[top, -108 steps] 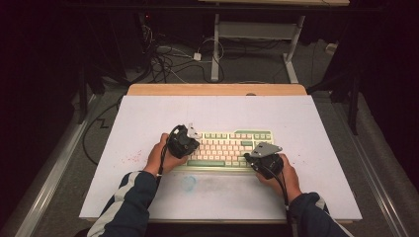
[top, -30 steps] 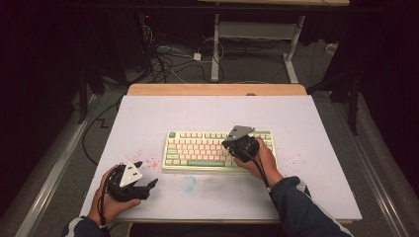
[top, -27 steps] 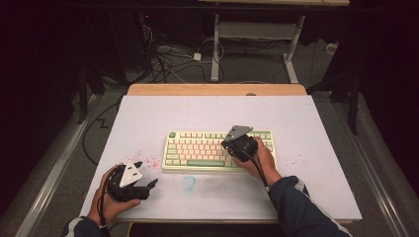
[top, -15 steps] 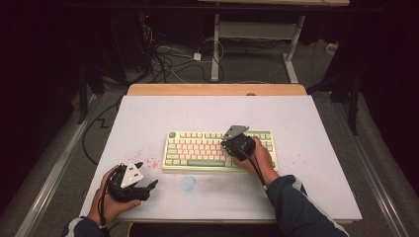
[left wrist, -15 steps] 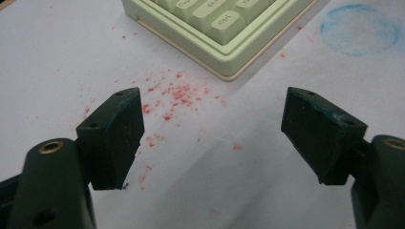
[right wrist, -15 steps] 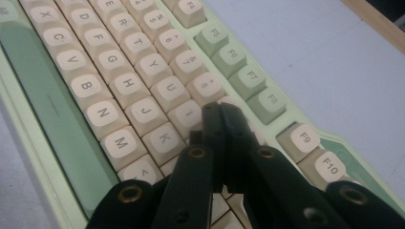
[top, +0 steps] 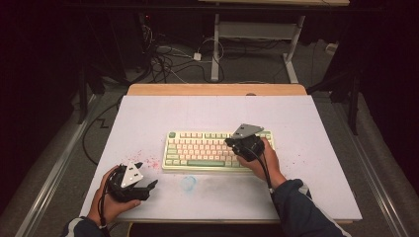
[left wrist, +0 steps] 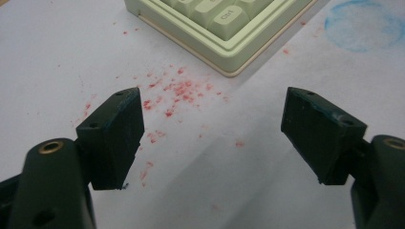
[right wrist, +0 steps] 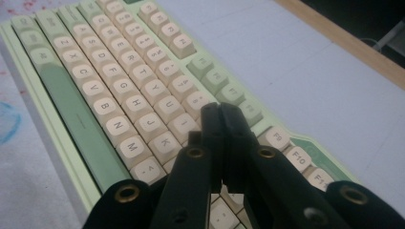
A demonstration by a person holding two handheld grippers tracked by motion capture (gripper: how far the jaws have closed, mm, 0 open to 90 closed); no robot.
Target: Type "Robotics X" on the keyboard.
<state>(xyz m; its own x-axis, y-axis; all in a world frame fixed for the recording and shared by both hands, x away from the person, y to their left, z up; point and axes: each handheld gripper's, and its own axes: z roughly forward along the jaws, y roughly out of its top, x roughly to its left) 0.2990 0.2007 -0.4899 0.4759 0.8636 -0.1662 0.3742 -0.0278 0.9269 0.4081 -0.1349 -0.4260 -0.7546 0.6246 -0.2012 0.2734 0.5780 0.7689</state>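
Now right gripper [top: 232,142] fingers pressed together over the keyboard [top: 197,150] keys, left gripper [top: 150,185] fingers apart, just beside its corner.

From above the near edge we look forward and down on the pale green plastic keyboard [top: 217,150]; our left gripper view sits close at its corner [left wrist: 224,33], our right low over its keys [right wrist: 119,90].

Red specks [top: 143,159] and blue ring [top: 188,183] stain table [top: 316,123].

Keyboard [top: 202,150] pale green, cream keys; table [top: 306,128] white, red specks, blue smudge.
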